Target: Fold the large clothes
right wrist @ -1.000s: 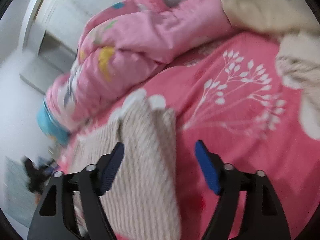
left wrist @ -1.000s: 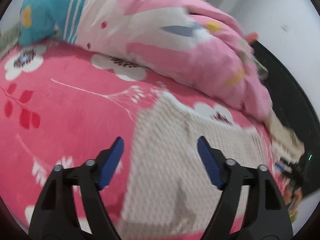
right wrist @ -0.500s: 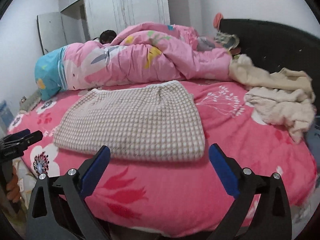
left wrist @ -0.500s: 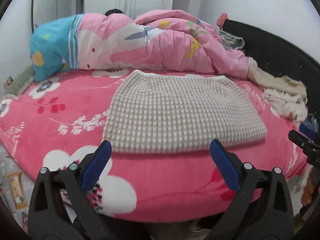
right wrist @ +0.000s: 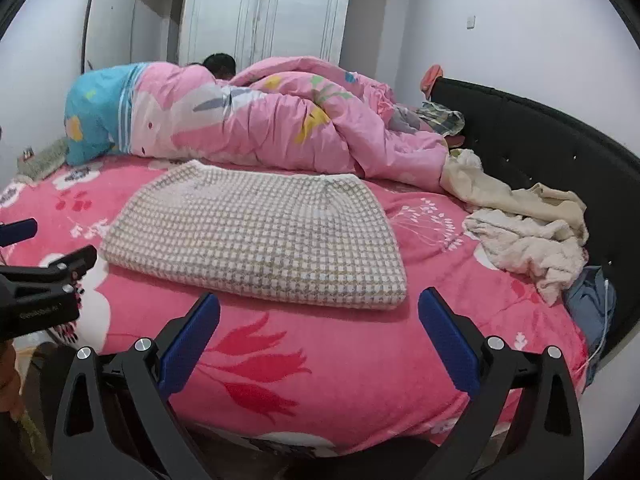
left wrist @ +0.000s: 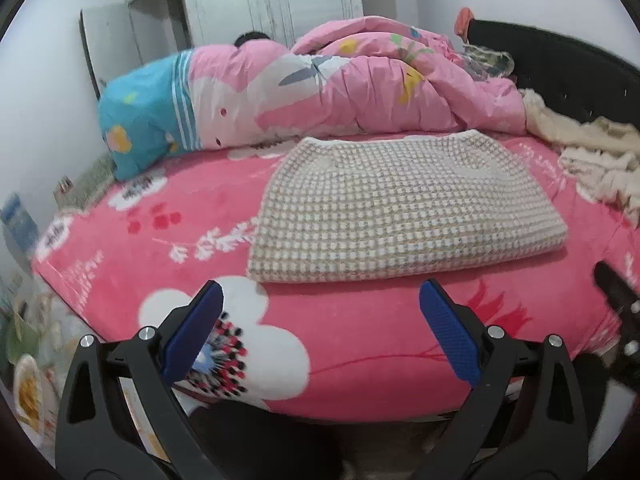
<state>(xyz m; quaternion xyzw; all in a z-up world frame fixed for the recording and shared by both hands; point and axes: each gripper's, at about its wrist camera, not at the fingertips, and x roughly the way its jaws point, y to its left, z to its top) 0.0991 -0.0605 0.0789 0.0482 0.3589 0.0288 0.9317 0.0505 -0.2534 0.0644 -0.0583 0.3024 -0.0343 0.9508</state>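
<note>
A beige and white checked garment (left wrist: pixel 400 212) (right wrist: pixel 260 236) lies folded in a flat, thick rectangle on the pink flowered bed cover (left wrist: pixel 360 344) (right wrist: pixel 320 368). My left gripper (left wrist: pixel 320 294) hangs over the bed's front edge, short of the garment's near left side, open wide with nothing between its blue pads. My right gripper (right wrist: pixel 319 298) is held the same way before the garment's near right corner, open and empty. In the right wrist view my left gripper (right wrist: pixel 56 240) shows at the left edge. One black finger of the right gripper (left wrist: pixel 612 292) shows at the right edge of the left wrist view.
A bunched pink duvet (right wrist: pixel 280 120) and a blue pillow (right wrist: pixel 88 116) fill the bed's far side, with a person's dark hair (right wrist: pixel 218 65) behind them. Cream clothes (right wrist: pixel 528 236) are heaped at the right by the black headboard (right wrist: pixel 540 140). A white wardrobe (right wrist: pixel 264 8) stands behind.
Both grippers have drawn back from over the garment to the bed's front edge, and their jaws stand wider. The garment now lies folded and untouched, in full view.
</note>
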